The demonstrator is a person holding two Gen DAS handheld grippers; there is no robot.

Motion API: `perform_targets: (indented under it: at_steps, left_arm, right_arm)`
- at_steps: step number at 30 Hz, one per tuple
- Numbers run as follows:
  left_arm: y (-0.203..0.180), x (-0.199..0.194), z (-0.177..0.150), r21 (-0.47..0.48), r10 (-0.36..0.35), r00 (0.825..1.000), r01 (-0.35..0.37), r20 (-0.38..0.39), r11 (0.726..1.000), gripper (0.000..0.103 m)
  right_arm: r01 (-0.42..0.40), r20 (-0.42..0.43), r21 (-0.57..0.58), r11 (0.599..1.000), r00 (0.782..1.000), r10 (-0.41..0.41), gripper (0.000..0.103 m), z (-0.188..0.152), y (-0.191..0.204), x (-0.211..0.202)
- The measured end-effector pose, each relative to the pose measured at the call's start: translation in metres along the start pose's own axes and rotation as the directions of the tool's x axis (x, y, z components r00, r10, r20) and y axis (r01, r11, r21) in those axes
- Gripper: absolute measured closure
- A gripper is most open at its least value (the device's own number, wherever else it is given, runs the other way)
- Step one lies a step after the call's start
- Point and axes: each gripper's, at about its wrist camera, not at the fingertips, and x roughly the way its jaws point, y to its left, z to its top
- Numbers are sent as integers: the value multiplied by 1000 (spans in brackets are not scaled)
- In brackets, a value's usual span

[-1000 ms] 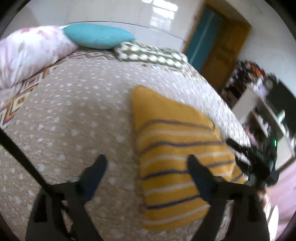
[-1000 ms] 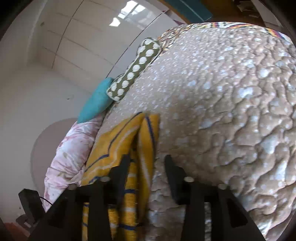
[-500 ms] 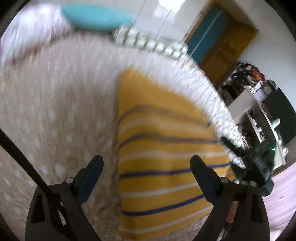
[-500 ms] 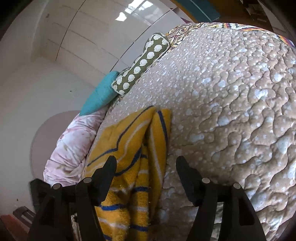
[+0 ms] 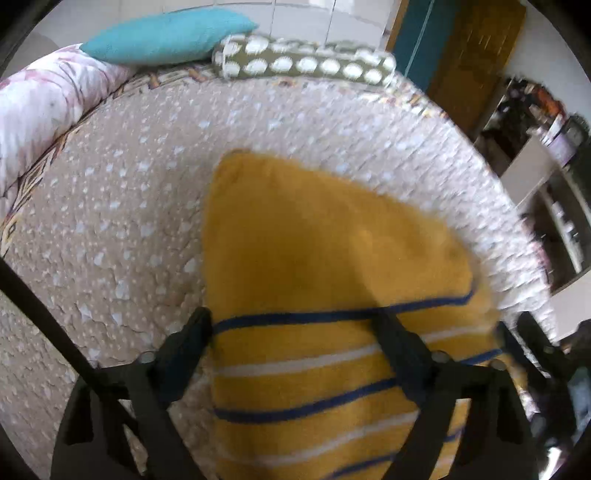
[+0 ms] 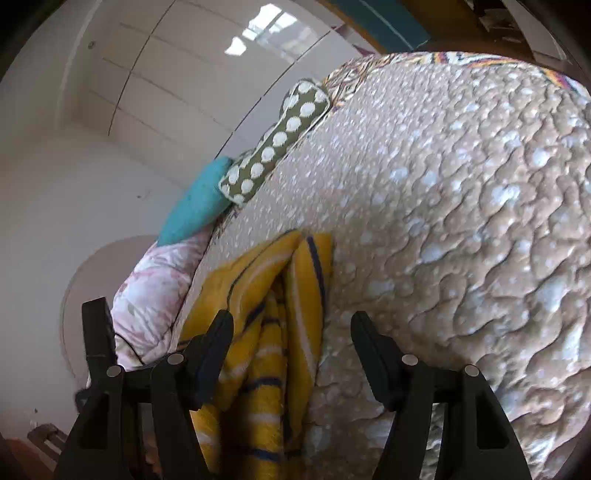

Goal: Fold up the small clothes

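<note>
A yellow garment [image 5: 325, 266] with blue and white stripes lies folded on the bed's beige spotted quilt [image 5: 122, 221]. My left gripper [image 5: 295, 325] hovers over its striped part, jaws wide and closing, with its left finger at the cloth's left edge and nothing pinched. In the right wrist view the same garment [image 6: 273, 317] lies bunched with a fold standing up along its middle. My right gripper [image 6: 291, 332] stands open astride that end of the cloth, pads apart from it.
A teal pillow [image 5: 166, 35], an olive pillow with white dots [image 5: 303, 64] and a pink floral duvet [image 5: 33, 110] line the head of the bed. Shelving and clutter [image 5: 546, 155] stand past the bed's right edge. Bare quilt [image 6: 480, 206] spreads right of the garment.
My left gripper slid forward and lower over the garment, so the cloth fills more of its view, and its jaws narrowed a little. My right gripper's jaws spread wider and let the cloth go.
</note>
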Motion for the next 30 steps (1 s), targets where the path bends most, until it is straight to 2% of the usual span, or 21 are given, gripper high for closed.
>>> perform_targets:
  at_steps: [3, 4, 6, 9, 11, 12, 13, 14, 16, 19, 22, 25, 28, 30]
  left_arm:
    - [-18, -19, 3, 58, -15, 997, 11, 71, 998, 17]
    - [-26, -21, 4, 81, -20, 997, 14, 75, 997, 17]
    - [-44, -13, 10, 142, -24, 997, 15, 67, 990, 17]
    - [-76, 9, 13, 223, -9, 999, 1, 36, 975, 17]
    - [-95, 33, 17, 294, 65, 997, -73, 37, 953, 15]
    - [-102, 40, 19, 315, 98, 994, -106, 40, 943, 10]
    - [-107, 49, 22, 332, 129, 991, -135, 39, 934, 8]
    - [-109, 54, 25, 331, 134, 990, -139, 38, 933, 8]
    - [-110, 50, 34, 305, 106, 994, -111, 31, 946, 12]
    - [-104, 34, 32, 247, 11, 999, -21, 39, 969, 12]
    - [-93, 14, 2, 215, -51, 998, 40, 48, 976, 12]
    - [-74, -13, -46, 224, -78, 993, 55, 94, 973, 12]
    - [-54, -36, -87, 239, -91, 989, 61, 114, 969, 13]
    - [-50, -48, -111, 281, -66, 990, 28, 125, 959, 13]
  right_arm:
    - [27, 100, 30, 999, 995, -30, 34, 7, -5, -22]
    - [19, 130, 53, 998, 991, -26, 37, 9, -9, -30]
    - [13, 157, 83, 996, 987, -26, 49, 13, -15, -39]
    - [2, 159, 113, 994, 987, -20, 55, 15, -23, -44]
    - [-4, 147, 114, 993, 989, -13, 55, 16, -22, -42]
    - [-4, 141, 108, 994, 990, -11, 55, 16, -21, -41]
    - [-4, 136, 101, 995, 991, -10, 55, 16, -19, -39]
    - [-1, 132, 91, 996, 991, -11, 55, 16, -18, -37]
    - [10, 128, 81, 997, 992, -20, 55, 17, -16, -34]
    - [1, 127, 106, 994, 992, -14, 55, 18, -21, -32]
    - [-59, 146, 97, 994, 988, 44, 55, 19, -19, -37]
    - [-123, 167, -2, 992, 978, 121, 55, 17, 5, -46]
    - [-245, 101, -51, 968, 963, 249, 55, 12, 29, -42]
    - [-303, 23, -63, 951, 952, 305, 55, 4, 43, -32]
